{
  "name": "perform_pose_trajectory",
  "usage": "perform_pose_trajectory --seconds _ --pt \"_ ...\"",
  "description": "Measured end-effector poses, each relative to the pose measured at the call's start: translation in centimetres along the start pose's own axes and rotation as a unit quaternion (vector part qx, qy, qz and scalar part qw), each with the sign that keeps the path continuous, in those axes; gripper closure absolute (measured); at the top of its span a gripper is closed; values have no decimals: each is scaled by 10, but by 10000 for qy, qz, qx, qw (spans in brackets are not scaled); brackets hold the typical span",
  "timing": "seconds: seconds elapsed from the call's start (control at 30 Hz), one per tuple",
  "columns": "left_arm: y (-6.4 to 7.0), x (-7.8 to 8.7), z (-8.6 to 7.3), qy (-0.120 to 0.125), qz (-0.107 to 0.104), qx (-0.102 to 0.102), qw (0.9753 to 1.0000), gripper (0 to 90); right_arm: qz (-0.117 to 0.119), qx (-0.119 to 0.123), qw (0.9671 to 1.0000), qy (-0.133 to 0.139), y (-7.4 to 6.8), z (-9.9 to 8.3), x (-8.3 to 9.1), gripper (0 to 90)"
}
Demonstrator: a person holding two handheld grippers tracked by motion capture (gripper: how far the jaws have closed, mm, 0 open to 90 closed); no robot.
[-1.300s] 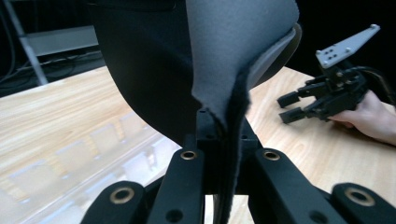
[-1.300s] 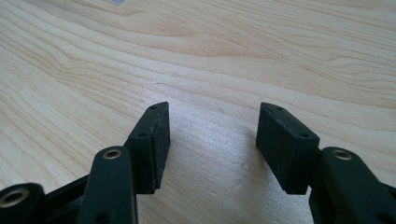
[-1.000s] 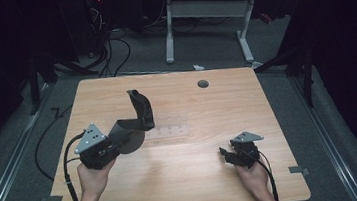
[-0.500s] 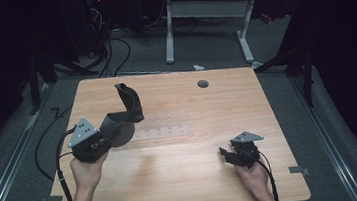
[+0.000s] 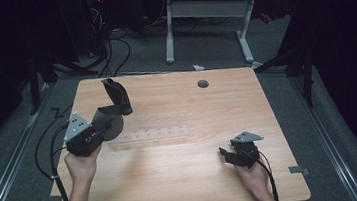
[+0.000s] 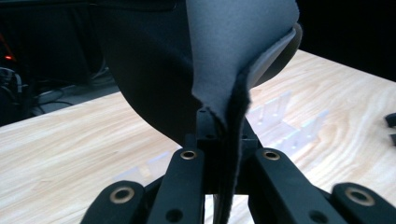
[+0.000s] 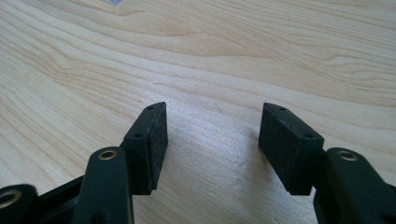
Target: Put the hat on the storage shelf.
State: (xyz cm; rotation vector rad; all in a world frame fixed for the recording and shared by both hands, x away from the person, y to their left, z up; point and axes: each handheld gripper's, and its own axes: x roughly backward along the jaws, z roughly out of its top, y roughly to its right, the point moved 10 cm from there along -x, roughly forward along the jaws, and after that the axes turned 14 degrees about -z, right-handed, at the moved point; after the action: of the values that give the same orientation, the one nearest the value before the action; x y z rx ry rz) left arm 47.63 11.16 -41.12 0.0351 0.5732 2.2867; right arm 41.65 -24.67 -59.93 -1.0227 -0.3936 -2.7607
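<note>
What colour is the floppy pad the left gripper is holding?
Dark grey to black pad, plain, no pattern; clearest in the left gripper view, pinched by the left gripper.

The pad (image 6: 233,60) sits between the left gripper's (image 5: 100,126) fingers (image 6: 187,182), above the surface (image 5: 185,180). A rack (image 5: 156,125) lies just beyond them. The right gripper's (image 5: 227,156) fingers (image 7: 149,140) stand apart over bare surface.

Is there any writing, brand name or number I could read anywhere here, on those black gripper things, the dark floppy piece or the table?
None: no readable text on the left gripper, the dark pad it clamps, the right gripper or the wooden table.
</note>
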Motion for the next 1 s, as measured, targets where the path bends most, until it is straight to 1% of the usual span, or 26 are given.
perform_pose_trajectory --seconds 0.17,0.3,0.4,0.6,0.63,0.8,1.0 --pt "-9 2 2 68 98 -49 9999 863 -1 -1 10000 0 0 0 0 425" --pt "-18 3 1 61 197 -98 9997 862 -2 1 10000 0 0 0 0 424" --pt "-25 3 0 108 275 -125 9995 862 -2 -1 10000 -1 0 0 0 424" --pt "-40 -1 -4 157 441 -74 9989 862 -2 0 10000 0 0 0 0 424" --pt "-42 -1 -4 143 468 -103 9987 862 -3 -1 10000 0 0 0 0 423" --pt "-48 -5 -10 65 552 -163 9983 863 -4 -6 10000 1 0 0 0 423" --pt "-50 -8 -14 41 535 -167 9984 862 -5 -7 10000 0 0 0 0 423"
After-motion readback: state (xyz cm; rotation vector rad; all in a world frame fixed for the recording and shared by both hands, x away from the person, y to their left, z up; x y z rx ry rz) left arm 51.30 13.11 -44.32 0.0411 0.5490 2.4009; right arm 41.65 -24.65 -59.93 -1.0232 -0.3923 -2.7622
